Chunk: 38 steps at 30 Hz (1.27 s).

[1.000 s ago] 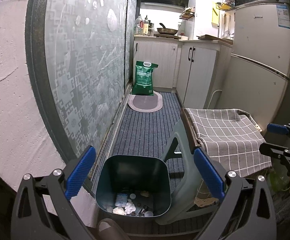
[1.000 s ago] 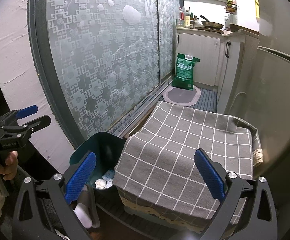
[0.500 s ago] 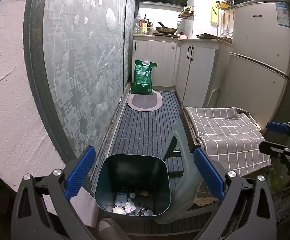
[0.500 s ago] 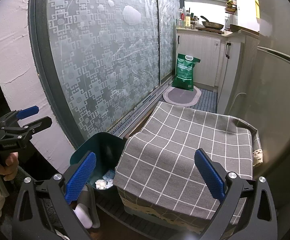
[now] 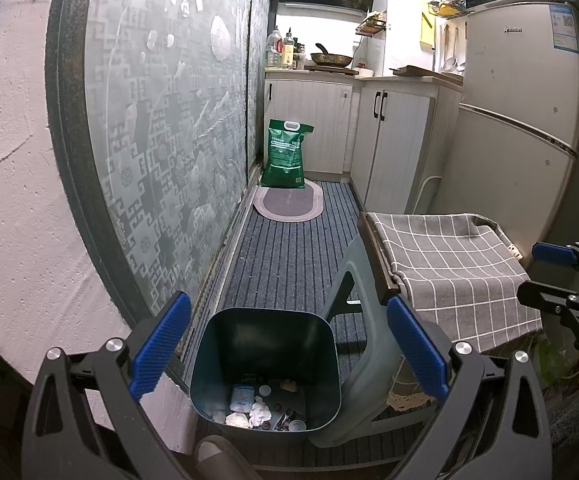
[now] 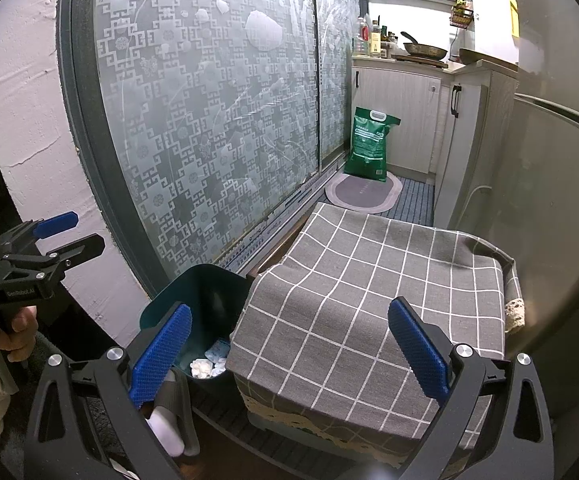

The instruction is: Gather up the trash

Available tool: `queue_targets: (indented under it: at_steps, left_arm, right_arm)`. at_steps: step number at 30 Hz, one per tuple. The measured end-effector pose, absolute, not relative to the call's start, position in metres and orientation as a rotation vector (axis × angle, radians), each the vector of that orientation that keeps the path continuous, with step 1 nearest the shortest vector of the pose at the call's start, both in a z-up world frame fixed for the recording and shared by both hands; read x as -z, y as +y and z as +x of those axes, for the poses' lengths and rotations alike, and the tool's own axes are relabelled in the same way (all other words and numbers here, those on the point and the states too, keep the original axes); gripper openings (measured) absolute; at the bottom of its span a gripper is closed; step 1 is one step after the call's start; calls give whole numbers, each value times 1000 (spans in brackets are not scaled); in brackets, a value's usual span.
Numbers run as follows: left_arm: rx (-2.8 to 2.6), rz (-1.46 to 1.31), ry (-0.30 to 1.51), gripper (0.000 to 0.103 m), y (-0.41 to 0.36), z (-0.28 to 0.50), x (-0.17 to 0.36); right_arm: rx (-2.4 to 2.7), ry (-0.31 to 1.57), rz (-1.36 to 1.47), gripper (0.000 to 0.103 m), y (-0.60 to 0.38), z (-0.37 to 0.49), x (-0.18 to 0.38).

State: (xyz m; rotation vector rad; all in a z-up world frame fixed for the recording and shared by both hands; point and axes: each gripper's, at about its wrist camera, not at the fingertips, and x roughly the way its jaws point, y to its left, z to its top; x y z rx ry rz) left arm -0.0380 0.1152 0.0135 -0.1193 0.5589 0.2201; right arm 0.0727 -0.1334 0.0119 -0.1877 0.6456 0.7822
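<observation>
A dark teal trash bin [image 5: 265, 364] stands on the floor below my left gripper [image 5: 287, 344], which is open and empty above it. Crumpled white paper, bottle caps and wrappers [image 5: 259, 410] lie at the bin's bottom. The bin also shows in the right wrist view [image 6: 205, 304], left of a stool covered by a grey checked cloth [image 6: 369, 308]. My right gripper [image 6: 289, 350] is open and empty above the cloth's near edge. The left gripper [image 6: 65, 236] also shows in the right wrist view at the far left, open; the right gripper [image 5: 549, 270] shows at the left wrist view's right edge.
A patterned glass sliding door [image 5: 169, 140] runs along the left. A green bag [image 5: 287, 154] and an oval mat [image 5: 289, 204] lie at the far end by white cabinets [image 5: 393, 148]. A fridge [image 5: 521, 128] stands on the right. A slipper [image 6: 169, 424] lies by the bin.
Nearly nothing differs; the left wrist view has shifted very slightly. Both grippers stay open and empty.
</observation>
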Motion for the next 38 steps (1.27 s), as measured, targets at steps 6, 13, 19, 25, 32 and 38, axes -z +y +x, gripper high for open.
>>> queue_targets:
  at_steps: [6, 13, 19, 25, 32, 38]
  left_arm:
    - [-219, -118, 559, 100, 114, -38, -13]
    - [-220, -117, 559, 100, 114, -38, -13]
    - [-218, -118, 559, 100, 115, -38, -13]
    - [-217, -116, 561, 100, 115, -38, -12]
    - [-223, -119, 559, 100, 115, -38, -12]
    - [-221, -115, 562, 100, 118, -38, -11]
  right_arm:
    - [-782, 645, -188, 99, -133, 73, -12]
    - [-783, 645, -189, 99, -132, 73, -12]
    - [-783, 645, -188, 99, -132, 73, -12]
    - [-783, 645, -191, 99, -132, 72, -12]
    - [-782, 645, -190, 99, -132, 72, -12]
    - [-783, 645, -189, 99, -132, 72, -12]
